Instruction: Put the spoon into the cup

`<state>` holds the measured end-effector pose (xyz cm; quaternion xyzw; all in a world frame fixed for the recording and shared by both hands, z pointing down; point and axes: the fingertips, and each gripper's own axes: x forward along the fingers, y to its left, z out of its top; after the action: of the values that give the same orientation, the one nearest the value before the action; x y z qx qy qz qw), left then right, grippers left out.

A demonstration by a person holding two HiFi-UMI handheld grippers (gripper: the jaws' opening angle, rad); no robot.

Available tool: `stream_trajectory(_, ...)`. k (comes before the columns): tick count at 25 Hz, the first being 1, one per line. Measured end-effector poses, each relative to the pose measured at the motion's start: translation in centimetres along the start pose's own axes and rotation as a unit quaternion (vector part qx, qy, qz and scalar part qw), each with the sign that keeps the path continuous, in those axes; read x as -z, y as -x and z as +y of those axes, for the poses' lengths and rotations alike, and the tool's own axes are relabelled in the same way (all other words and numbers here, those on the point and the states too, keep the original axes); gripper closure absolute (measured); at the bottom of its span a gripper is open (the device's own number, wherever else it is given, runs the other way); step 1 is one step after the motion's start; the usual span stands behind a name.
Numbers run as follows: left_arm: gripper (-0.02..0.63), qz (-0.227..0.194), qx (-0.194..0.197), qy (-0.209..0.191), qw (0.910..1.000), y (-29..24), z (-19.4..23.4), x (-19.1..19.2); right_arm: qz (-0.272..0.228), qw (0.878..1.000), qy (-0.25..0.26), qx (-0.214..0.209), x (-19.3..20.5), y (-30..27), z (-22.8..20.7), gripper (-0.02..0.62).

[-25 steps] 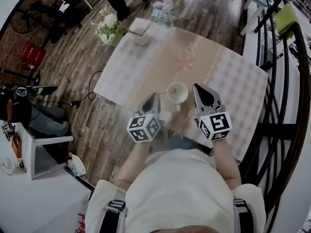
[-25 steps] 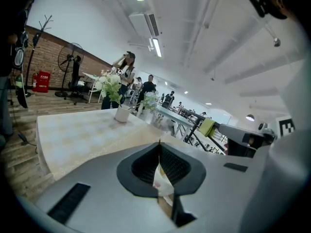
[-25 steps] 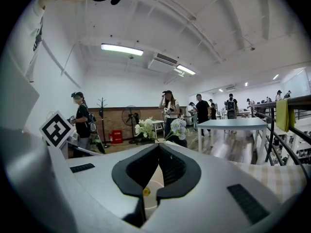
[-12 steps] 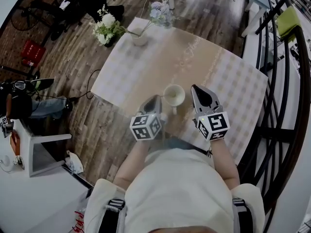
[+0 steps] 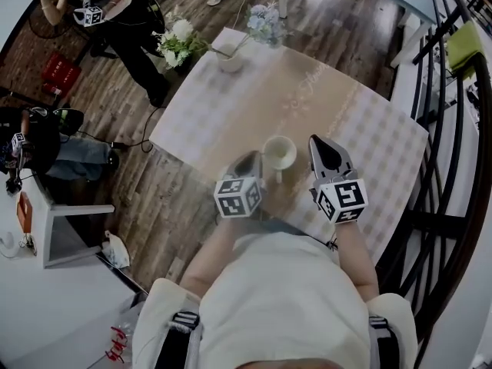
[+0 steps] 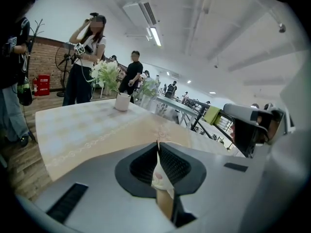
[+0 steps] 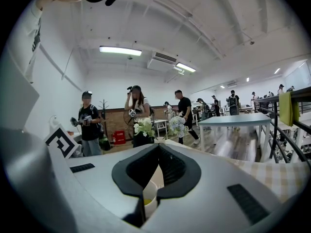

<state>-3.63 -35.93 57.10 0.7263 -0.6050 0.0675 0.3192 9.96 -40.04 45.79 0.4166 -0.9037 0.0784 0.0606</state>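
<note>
A white cup with a handle stands on the checked tablecloth, near the table's front edge. Through the right gripper's jaws the cup shows a yellowish fill. My left gripper hovers just left of the cup, shut on a white spoon with a pink pattern that stands upright between the jaws. The spoon is hidden in the head view. My right gripper is just right of the cup, jaws shut with nothing between them. The tips of each meet in their own views: left gripper, right gripper.
A vase with white flowers and a bunch of blue flowers stand at the table's far corner. A dark railing runs along the right. People stand on the wooden floor at upper left.
My left gripper has drifted slightly right, closer to the cup. The right gripper has barely moved. A person has walked into view at upper left.
</note>
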Motion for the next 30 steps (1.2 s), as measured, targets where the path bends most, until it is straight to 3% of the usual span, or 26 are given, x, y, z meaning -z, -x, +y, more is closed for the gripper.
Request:
stream_trajectory(10, 0.597, -0.014, -0.004, 0.0, 0.9999, 1.1, 0.4, -0.7, 0.0, 1.0, 0.001, -0.008, -0.1, -0.4, 0.8, 0.595)
stream_trajectory(16, 0.535, -0.036, 0.004, 0.007, 0.9993, 3.2, 0.8, -1.9, 0.002, 1.0, 0.008, -0.015, -0.2, -0.4, 2.7, 0.595)
stream_trajectory(25, 0.537, -0.071, -0.003, 0.012, 0.9974, 7.8, 2.7, -3.2, 0.0, 0.999, 0.018, -0.028, -0.3, 0.1, 7.0, 0.595)
stream_trajectory(30, 0.578, -0.095, -0.015, 0.009, 0.9954, 11.3, 3.9, -3.9, -0.01, 0.999, 0.024, -0.037, -0.7, 1.1, 10.1, 0.595)
